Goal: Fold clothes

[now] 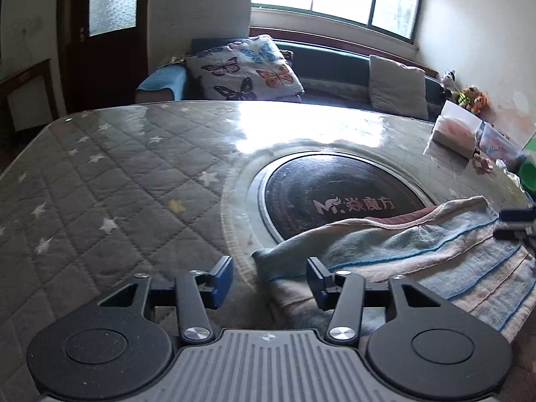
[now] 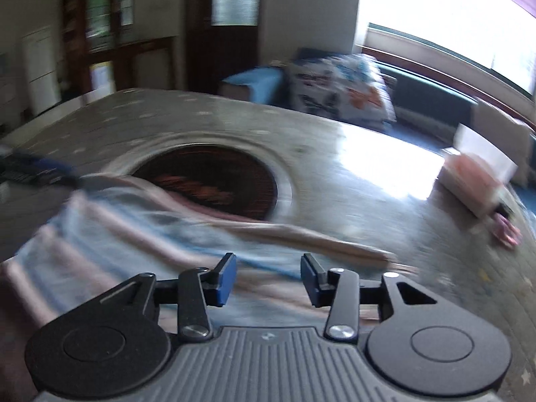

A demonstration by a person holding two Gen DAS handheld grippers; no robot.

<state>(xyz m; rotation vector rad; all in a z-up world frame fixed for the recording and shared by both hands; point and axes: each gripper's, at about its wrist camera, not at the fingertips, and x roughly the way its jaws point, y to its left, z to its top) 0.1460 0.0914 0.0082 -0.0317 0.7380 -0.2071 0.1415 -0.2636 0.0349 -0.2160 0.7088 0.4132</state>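
On the near table edge, garment (image 1: 418, 261): striped cloth lies folded, partly over the dark round plate (image 1: 335, 197).
Left gripper (image 1: 269, 279): your jaws spread, nothing between, beside its left corner.
Right gripper (image 2: 268, 279): jaws parted, empty, above the cloth; apparently released.

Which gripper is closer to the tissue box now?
Right. The right gripper hovers over the striped cloth's end toward the tissue box; the left gripper is at the opposite end.
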